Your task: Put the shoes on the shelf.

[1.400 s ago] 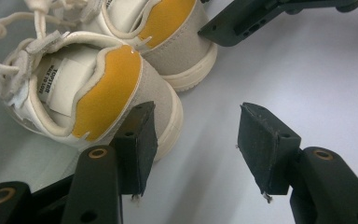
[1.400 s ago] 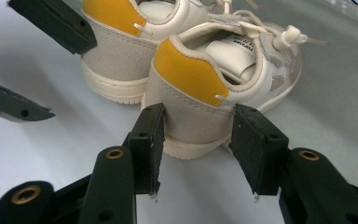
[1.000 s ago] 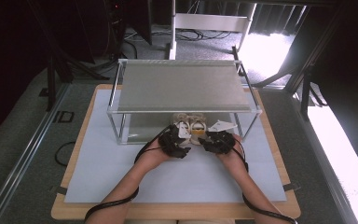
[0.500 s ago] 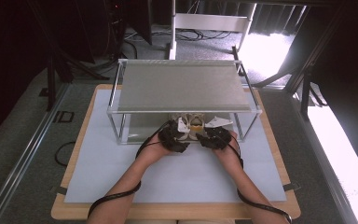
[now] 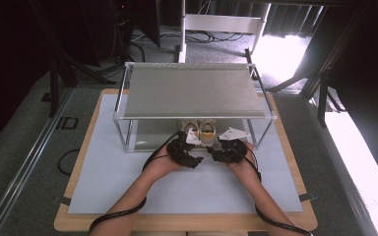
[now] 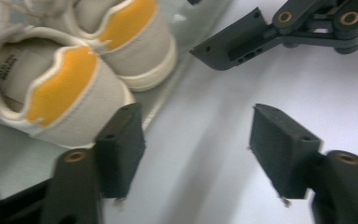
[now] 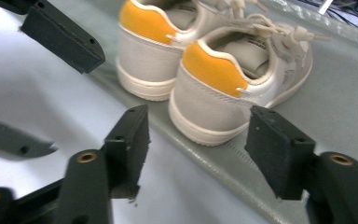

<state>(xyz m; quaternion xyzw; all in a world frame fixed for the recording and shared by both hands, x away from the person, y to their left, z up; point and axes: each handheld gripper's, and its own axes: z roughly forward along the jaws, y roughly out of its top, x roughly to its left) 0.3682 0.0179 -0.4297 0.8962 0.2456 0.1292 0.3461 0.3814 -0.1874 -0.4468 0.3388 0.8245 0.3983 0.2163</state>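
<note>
- Both grippers stood released: the left gripper (image 5: 189,152) and the right gripper (image 5: 225,151) had just been spreading their jaws, and nothing was pressed between the blocky black pads of either.
- Seen in the left gripper view, the left gripper (image 6: 196,156) had only bare white table cover between its matte, square-edged jaws; the heel of one shoe sat just beside its left jaw.
- Seen in the right gripper view, the right gripper (image 7: 198,151) pointed at the heel of the nearer shoe, which showed between the jaws yet stood clear of both pads.
- The pair of small shoes (image 7: 200,60) stood side by side, upright, heels toward the person, at the front edge of the rack's lower shelf (image 7: 345,107).
- Each shoe was pale grey with a suede-like heel, a rounded yellow-orange heel tab, a thick cream rubber sole and pale laces.
- From the high view the shoes (image 5: 200,130) were tucked under the front of the shoe rack (image 5: 192,91), just beyond the two grippers.
- The rack was a thin metal frame with a flat, finely woven grey top shelf and a similar grey lower one.
- It stood on a smooth white mat (image 5: 108,172) laid over a wooden table (image 5: 187,223).
</note>
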